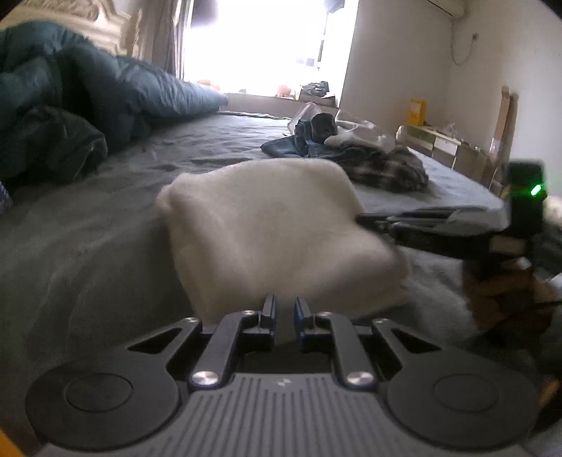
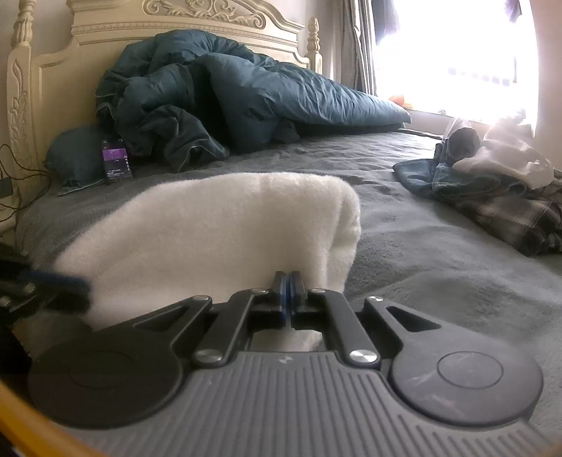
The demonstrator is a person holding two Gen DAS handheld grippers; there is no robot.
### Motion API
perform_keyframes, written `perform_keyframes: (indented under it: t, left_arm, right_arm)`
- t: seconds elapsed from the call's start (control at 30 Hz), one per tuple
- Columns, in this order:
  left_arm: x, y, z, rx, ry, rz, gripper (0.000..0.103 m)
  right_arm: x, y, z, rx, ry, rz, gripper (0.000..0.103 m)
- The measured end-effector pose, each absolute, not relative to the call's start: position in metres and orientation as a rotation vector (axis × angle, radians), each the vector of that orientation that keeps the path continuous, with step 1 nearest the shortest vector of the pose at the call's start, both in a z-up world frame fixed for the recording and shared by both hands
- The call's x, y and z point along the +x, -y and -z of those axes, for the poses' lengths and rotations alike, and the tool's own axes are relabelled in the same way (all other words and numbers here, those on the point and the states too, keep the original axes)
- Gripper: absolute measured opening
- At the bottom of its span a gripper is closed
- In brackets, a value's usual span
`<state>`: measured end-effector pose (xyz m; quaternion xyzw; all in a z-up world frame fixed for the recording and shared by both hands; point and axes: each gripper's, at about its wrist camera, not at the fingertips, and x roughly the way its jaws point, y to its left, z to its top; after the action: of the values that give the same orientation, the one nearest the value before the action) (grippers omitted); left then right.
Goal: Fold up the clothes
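No writing can be read anywhere; the lit purple screen of the phone (image 2: pixel 117 160), propped by the carved headboard (image 2: pixel 168 21) and teal duvet (image 2: pixel 217 91), shows only in the right wrist view and is too small to read. The folded white fleece garment (image 2: pixel 217 225) lies mid-bed on the grey sheet (image 2: pixel 439 253), with the left gripper (image 1: pixel 283 306) at its near edge, jaws narrowly parted with nothing visibly pinched. The right gripper (image 2: pixel 289 281) is clamped on the fleece's edge, and only the left wrist view shows the hand (image 1: pixel 505 291) carrying it, the unfolded clothes pile (image 1: pixel 358 154) and a yellow box (image 1: pixel 417 111).
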<state>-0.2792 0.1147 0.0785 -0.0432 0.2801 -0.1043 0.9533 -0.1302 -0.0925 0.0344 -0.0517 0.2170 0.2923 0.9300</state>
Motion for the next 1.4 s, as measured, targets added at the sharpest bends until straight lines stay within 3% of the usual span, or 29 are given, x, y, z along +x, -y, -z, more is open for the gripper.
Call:
perform_keyframes:
  t: [0.2, 0.43, 0.7, 1.0, 1.17, 1.4]
  left_arm:
    - [-0.264, -0.094, -0.109, 0.047, -0.428, 0.181, 0.016]
    - [-0.236, -0.116, -0.066, -0.092, -0.508, 0.115, 0.013]
    - [-0.252, -0.11, -0.069, -0.062, -0.507, 0.096, 0.013]
    - [-0.249, -0.112, -0.064, -0.121, -0.493, 0.083, 0.013]
    - [-0.25, -0.112, -0.062, -0.12, -0.485, 0.083, 0.013]
    - [-0.251, -0.114, -0.059, -0.14, -0.472, 0.103, 0.013]
  right_arm:
    - [-0.13, 0.094, -0.036, -0.097, -0.447, -0.588, 0.001]
    - [-0.132, 0.092, -0.037, -0.109, -0.45, -0.59, 0.001]
    - [-0.135, 0.089, -0.038, -0.132, -0.45, -0.581, 0.001]
    - [-0.138, 0.074, -0.081, 0.012, -0.38, -0.788, 0.003]
    - [-0.11, 0.035, -0.058, -0.004, -0.486, -0.835, 0.002]
    - [-0.106, 0.082, -0.043, 0.143, -0.537, -0.778, 0.0]
